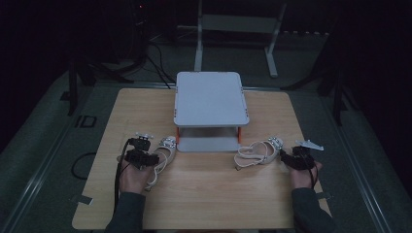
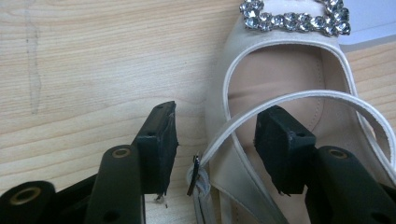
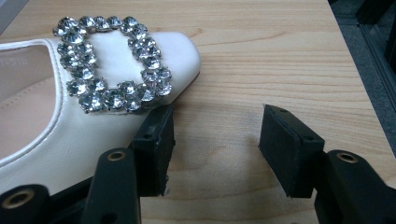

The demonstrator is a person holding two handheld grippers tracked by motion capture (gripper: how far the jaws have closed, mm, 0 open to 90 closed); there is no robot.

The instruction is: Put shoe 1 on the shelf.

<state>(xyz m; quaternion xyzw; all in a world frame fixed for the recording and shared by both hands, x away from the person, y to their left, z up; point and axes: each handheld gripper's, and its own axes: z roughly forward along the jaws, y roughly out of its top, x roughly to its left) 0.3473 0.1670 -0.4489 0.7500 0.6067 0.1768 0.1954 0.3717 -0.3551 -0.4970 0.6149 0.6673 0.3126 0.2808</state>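
Note:
Two cream strappy shoes with rhinestone buckles lie on the wooden table (image 1: 209,189). The left shoe (image 1: 165,148) sits in front of my left gripper (image 1: 148,156). In the left gripper view my gripper (image 2: 215,140) stands open astride the shoe's (image 2: 280,70) side wall and thin strap (image 2: 243,116); one pad is inside the shoe, the other stands clear of it outside. The right shoe (image 1: 257,151) lies left of my right gripper (image 1: 287,156). In the right gripper view that gripper (image 3: 217,140) is open over bare wood, its left jaw beside the shoe's toe (image 3: 70,135) and buckle (image 3: 112,70).
A small grey two-tier shelf (image 1: 210,97) with orange posts stands at the table's back middle, between the two shoes. Dark floor, cables and a metal stand frame (image 1: 238,29) surround the table. The table's right edge (image 3: 350,51) runs close to my right gripper.

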